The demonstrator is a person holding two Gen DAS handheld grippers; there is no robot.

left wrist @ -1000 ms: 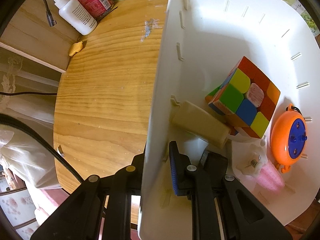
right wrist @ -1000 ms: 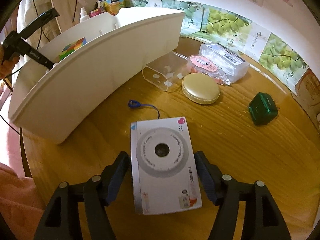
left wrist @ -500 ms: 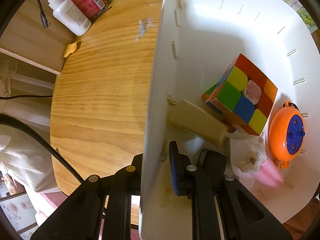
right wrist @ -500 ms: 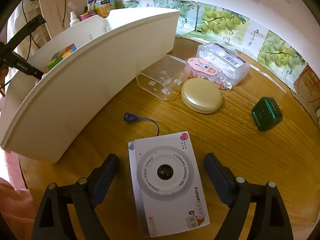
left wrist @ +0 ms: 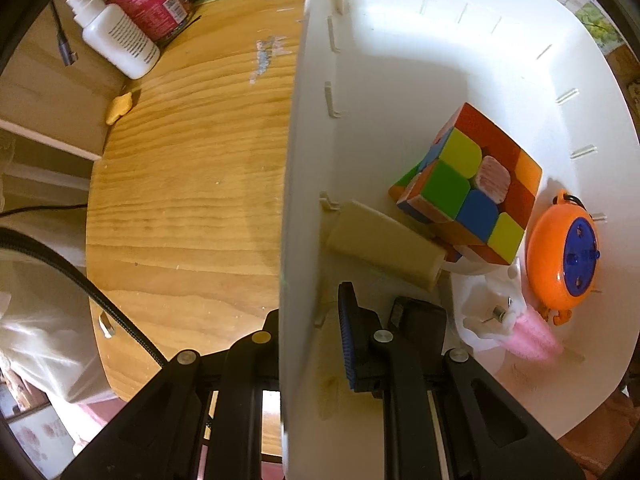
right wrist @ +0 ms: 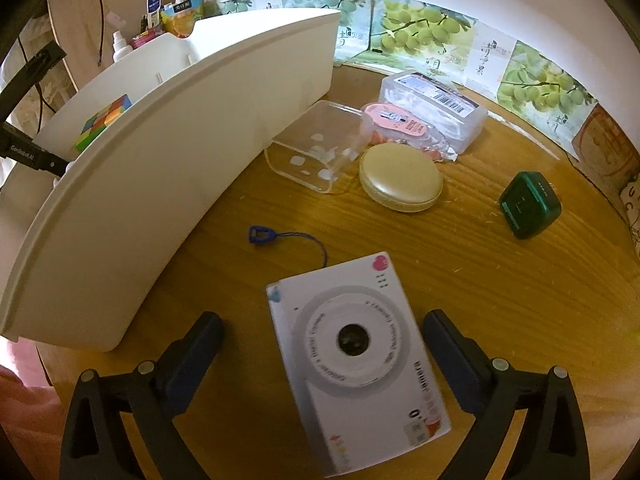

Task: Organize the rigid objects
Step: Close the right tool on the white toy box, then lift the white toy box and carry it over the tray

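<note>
A second ago the right gripper had its pads pressed to both sides of the white toy camera; now its jaws have spread wide, each finger standing clear of the camera's edges, and the camera lies flat on the wooden table between them, lens up, its blue strap trailing toward the bin. The left gripper has not budged: it stays clamped on the wall of the white bin, one finger outside and the blue-padded one inside. In the bin sit the colour cube, a beige block beside it, an orange round toy and a pink-and-white piece. Farther across the table lie a clear tray, a cream round case and a green cube
</note>
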